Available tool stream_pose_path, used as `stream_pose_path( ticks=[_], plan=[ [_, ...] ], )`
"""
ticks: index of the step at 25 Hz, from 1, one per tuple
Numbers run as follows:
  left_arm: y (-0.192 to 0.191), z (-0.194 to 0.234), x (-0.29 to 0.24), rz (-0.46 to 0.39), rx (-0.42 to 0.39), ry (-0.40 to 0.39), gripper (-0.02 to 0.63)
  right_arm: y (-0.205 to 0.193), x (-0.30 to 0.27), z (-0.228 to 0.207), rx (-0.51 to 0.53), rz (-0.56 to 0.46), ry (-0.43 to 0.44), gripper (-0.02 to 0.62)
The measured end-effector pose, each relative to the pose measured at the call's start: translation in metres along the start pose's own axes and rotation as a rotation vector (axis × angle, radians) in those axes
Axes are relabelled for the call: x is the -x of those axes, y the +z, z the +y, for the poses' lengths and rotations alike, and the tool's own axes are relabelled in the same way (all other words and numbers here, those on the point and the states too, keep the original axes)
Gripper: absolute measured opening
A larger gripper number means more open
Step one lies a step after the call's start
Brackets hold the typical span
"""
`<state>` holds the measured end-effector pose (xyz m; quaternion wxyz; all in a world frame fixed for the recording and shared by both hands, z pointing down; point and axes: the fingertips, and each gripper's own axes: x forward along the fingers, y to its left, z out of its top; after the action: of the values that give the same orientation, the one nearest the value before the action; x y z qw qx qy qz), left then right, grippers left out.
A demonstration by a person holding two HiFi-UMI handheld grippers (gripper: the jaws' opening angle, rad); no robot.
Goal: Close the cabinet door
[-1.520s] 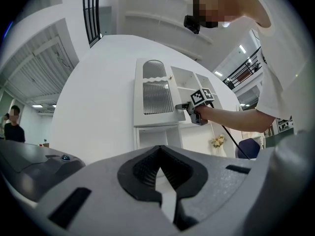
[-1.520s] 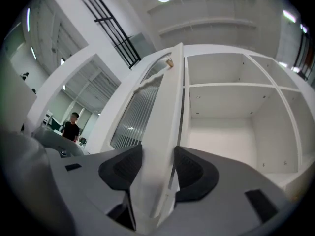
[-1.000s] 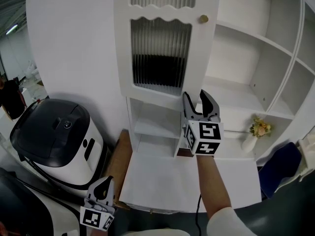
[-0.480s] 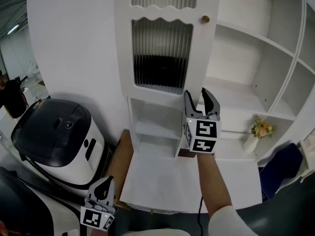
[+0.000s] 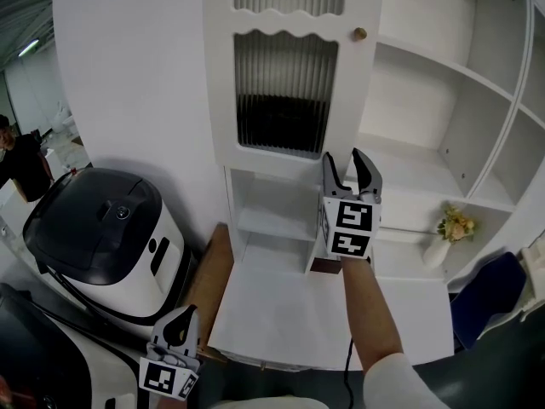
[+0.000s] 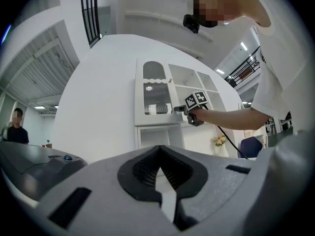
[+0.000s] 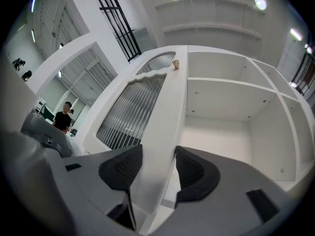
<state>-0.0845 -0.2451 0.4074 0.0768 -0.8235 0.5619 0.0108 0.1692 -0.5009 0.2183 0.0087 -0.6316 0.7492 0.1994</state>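
Observation:
The white cabinet door [image 5: 285, 75] with a ribbed glass pane and a small brass knob [image 5: 360, 34] stands swung out from the open shelves. My right gripper [image 5: 350, 167] reaches up to the door's lower free corner. In the right gripper view the door's edge [image 7: 152, 127] fills the gap between the two pads, so the gripper [image 7: 158, 168] is shut on it. The knob [image 7: 175, 64] shows higher up that edge. My left gripper [image 5: 177, 326] hangs low at the bottom left, jaws together and holding nothing; from the left gripper view [image 6: 160, 173] it looks towards the cabinet [image 6: 153, 100].
A black and white appliance [image 5: 94, 228] sits at the left beside the cabinet. A white counter [image 5: 289, 313] juts out below the door. A vase of flowers [image 5: 450, 228] stands on a shelf at the right, with a blue seat [image 5: 490, 292] below. A person [image 5: 21, 160] stands far left.
My right gripper has rolled a little and crept slightly right while staying on the door's edge. A person has come into view at the far left. The left gripper has not moved.

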Motion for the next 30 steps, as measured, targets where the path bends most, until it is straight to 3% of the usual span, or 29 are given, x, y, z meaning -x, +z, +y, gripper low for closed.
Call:
stream_pose_path(
  ticks=[25,30],
  plan=[
    [-0.005,-0.005,0.021,0.021,0.007,0.038,0.005,-0.004,-0.011,-0.006,-0.010,0.009,-0.019,0.193],
    [-0.002,-0.005,0.020,0.006,0.009,0.019,0.005,-0.003,0.008,-0.013,-0.010,0.015,-0.047,0.057]
  ],
)
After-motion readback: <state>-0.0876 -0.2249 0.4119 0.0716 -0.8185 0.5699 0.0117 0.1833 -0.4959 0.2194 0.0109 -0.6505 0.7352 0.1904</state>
